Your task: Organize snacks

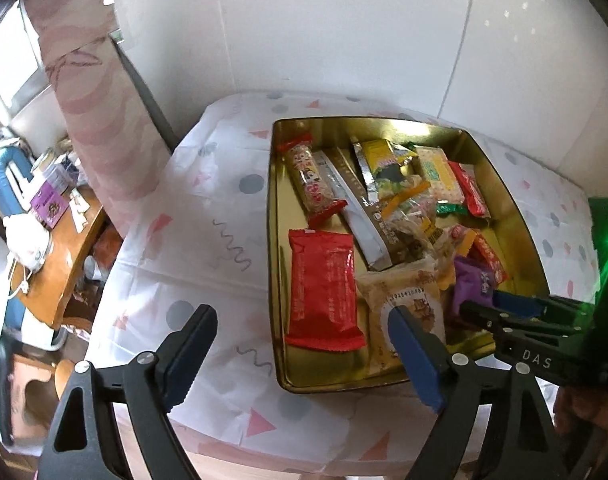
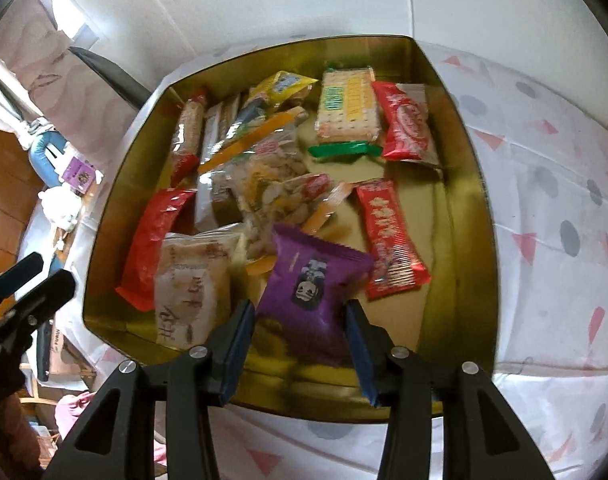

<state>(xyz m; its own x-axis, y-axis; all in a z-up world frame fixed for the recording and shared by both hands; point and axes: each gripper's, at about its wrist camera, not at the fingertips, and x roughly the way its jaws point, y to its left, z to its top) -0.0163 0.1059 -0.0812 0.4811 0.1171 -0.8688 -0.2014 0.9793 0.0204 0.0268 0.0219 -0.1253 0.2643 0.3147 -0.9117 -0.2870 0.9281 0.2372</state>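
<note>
Right tool (image 2: 299, 344) around puffy purple packet (image 2: 312, 284)

Home — curtain (image 1: 99, 92), cluttered desk (image 1: 59, 240)

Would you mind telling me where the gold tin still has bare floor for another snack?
The gold tin has bare floor along its right wall, beside the long red packet, and below the cracker pack. The left half is crowded with overlapping wrappers. The purple packet sits between the right tongs.

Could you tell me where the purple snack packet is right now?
The purple packet lies in the gold tin, between the right tool's open fingers, beside the beige packet.
</note>
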